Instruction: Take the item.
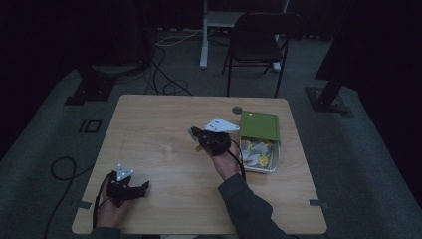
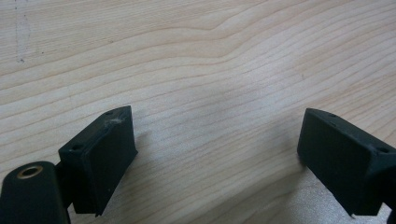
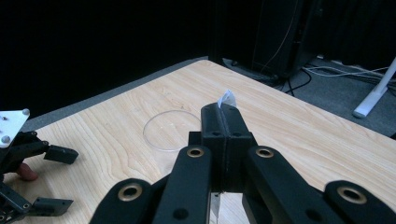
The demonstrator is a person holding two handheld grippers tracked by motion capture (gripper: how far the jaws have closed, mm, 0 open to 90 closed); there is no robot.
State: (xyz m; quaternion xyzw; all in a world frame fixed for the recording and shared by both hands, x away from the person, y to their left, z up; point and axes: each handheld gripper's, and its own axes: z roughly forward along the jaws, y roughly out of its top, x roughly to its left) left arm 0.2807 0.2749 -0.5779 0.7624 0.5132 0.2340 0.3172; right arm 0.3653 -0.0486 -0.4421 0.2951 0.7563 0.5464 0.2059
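My right gripper (image 1: pixel 195 134) hovers over the middle of the wooden table (image 1: pixel 164 209), shut on a small white packet whose tip (image 3: pixel 227 99) sticks out above the closed jaws (image 3: pixel 225 114). Ahead of it in the right gripper view stands a clear round glass (image 3: pixel 170 130), faint in the high view (image 1: pixel 169 148). My left gripper (image 1: pixel 143 188) rests near the front left of the table, its jaws wide apart (image 2: pixel 215 140) over bare wood with nothing between them. It also appears at the left edge of the right gripper view (image 3: pixel 60 179).
A white box (image 1: pixel 259 170) with a raised green lid (image 1: pixel 260 125) holds several small packets, just right of my right hand. A round grommet (image 1: pixel 237 110) sits in the tabletop behind it. A chair (image 1: pixel 256 40) and cables stand on the floor beyond the table.
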